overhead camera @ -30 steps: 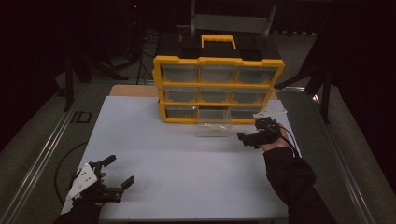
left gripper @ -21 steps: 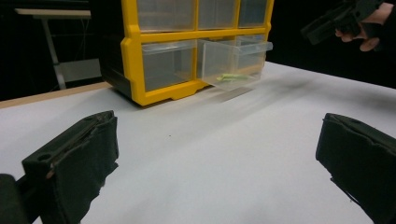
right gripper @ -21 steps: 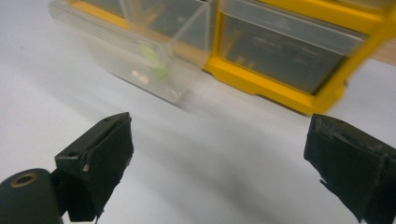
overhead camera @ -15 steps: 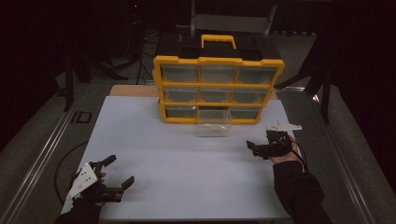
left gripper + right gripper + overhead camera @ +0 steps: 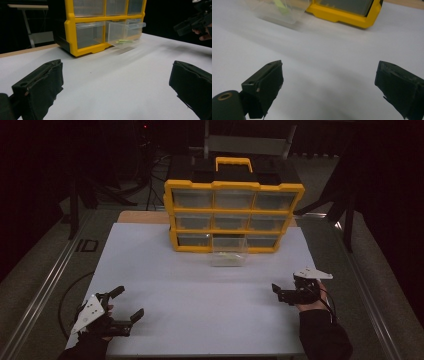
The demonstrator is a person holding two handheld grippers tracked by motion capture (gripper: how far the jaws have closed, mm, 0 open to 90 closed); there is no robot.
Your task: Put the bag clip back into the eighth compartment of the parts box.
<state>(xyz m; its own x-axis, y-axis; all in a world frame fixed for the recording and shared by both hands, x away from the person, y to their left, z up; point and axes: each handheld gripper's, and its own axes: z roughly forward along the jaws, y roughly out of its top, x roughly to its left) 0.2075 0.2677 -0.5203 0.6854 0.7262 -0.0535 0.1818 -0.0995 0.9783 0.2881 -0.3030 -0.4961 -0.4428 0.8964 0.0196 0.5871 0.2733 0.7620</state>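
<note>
A yellow organiser [image 5: 234, 215] with clear drawers stands at the back of the white table [image 5: 200, 290]. Its bottom middle drawer [image 5: 229, 252] is pulled out, and a pale green item [image 5: 227, 256] lies inside. My left gripper [image 5: 127, 303] rests open near the front left corner, jaws wide apart and holding nothing. My right gripper [image 5: 278, 292] hovers open at the front right, well away from the drawer. In the left gripper view the drawer [image 5: 125, 32] and green item [image 5: 122, 40] lie ahead of the gripper [image 5: 115, 92]. The right gripper view [image 5: 329, 85] shows the drawer [image 5: 279, 12] blurred.
A black lid and yellow handle [image 5: 233, 164] top the organiser. A wooden board edge [image 5: 142, 216] shows behind the white surface. A cable [image 5: 67, 295] trails off the left edge. Dark stands and a metal frame [image 5: 247, 142] are behind the table. The other gripper [image 5: 192, 23] appears in the left gripper view.
My right gripper has drawn back from beside the open drawer toward the near right of the table. The drawer stays pulled out. The left gripper has not moved.
</note>
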